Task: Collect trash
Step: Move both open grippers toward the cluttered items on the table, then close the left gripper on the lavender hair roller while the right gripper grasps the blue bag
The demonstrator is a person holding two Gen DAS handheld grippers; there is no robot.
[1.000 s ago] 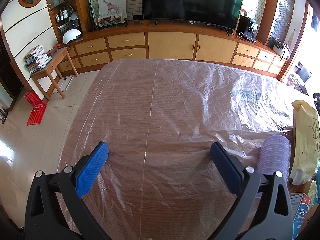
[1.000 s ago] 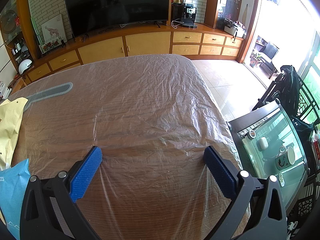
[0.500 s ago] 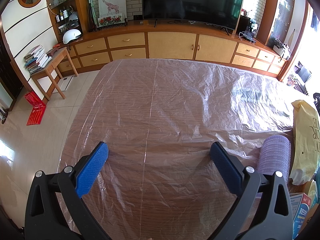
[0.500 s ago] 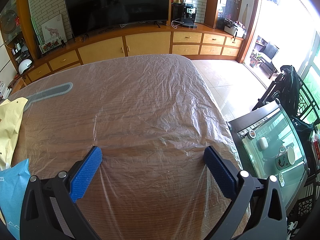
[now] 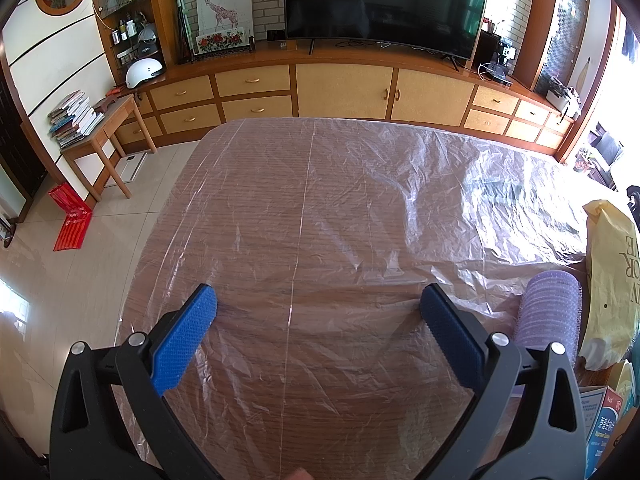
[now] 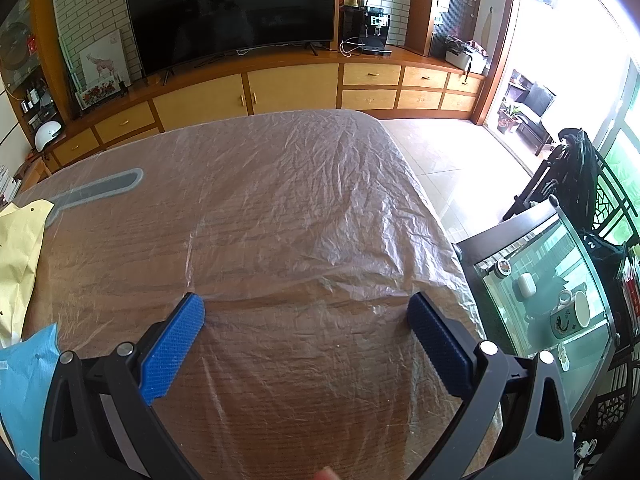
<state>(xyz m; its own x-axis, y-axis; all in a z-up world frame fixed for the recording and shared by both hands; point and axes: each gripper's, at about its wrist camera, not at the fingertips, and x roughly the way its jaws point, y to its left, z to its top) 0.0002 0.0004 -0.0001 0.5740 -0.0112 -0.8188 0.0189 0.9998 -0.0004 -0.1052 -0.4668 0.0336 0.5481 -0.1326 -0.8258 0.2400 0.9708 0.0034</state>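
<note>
My left gripper point(image 5: 318, 300) is open and empty, low over a wooden table covered with clear plastic sheet point(image 5: 320, 208). Right of it lie a purple bubble-wrap roll point(image 5: 550, 308), a yellow paper bag point(image 5: 612, 280) and a small printed box point(image 5: 602, 424). My right gripper point(image 6: 306, 308) is open and empty over the same sheet point(image 6: 300, 200). At its left are the yellow bag point(image 6: 20, 248) and a light blue packet point(image 6: 24, 384).
A grey strip point(image 6: 96, 190) lies under the plastic at the far left. A glass-topped side table point(image 6: 552, 312) with cups stands right of the table edge. A TV cabinet point(image 5: 344, 88) runs along the far wall. A small wooden desk point(image 5: 104, 140) stands at the left.
</note>
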